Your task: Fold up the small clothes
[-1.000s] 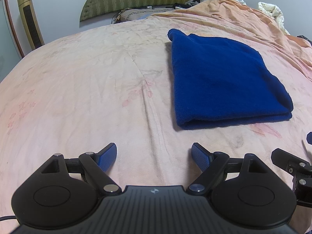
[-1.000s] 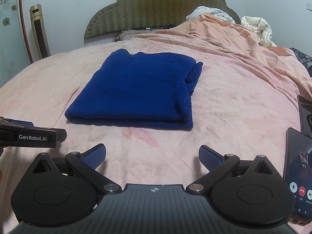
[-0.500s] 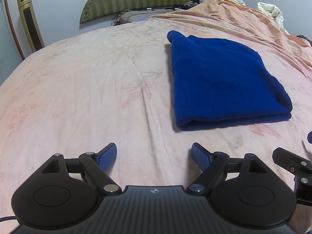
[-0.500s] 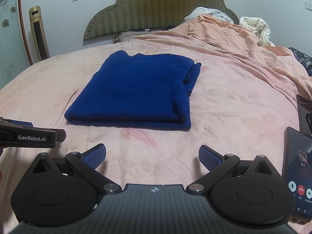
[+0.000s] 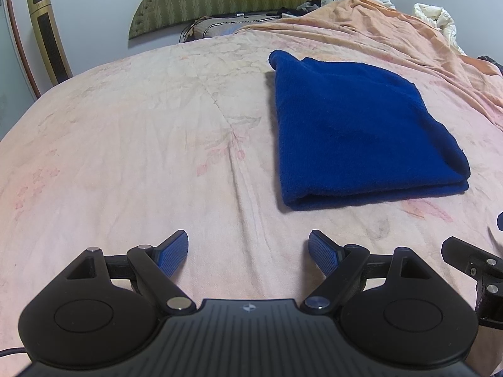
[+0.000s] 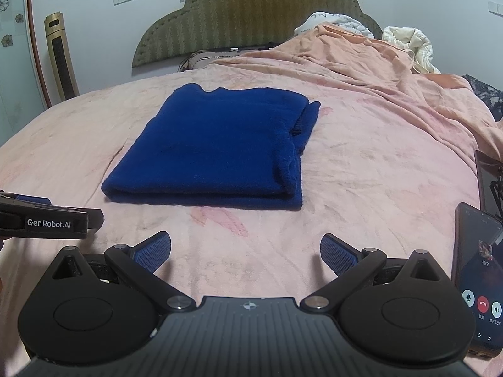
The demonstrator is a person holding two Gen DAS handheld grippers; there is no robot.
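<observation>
A dark blue garment (image 5: 355, 132) lies folded into a flat rectangle on the pink bedspread (image 5: 125, 144). In the right wrist view the garment (image 6: 213, 154) sits straight ahead, a sleeve end poking out at its far right corner. My left gripper (image 5: 248, 251) is open and empty, above the bed, near and left of the garment's front edge. My right gripper (image 6: 245, 251) is open and empty, a short way back from the garment's front fold. The left gripper's side also shows in the right wrist view (image 6: 47, 220).
A phone (image 6: 478, 276) with a lit call screen lies on the bed at my right, a second dark device (image 6: 490, 179) behind it. Rumpled orange bedding (image 6: 361, 59) and white quilts (image 6: 408, 44) pile at the far right. A green headboard (image 6: 251, 15) and tower fan (image 6: 61, 56) stand behind.
Both grippers have drawn back slightly from the folded garment and stayed open. The garment has not moved.
</observation>
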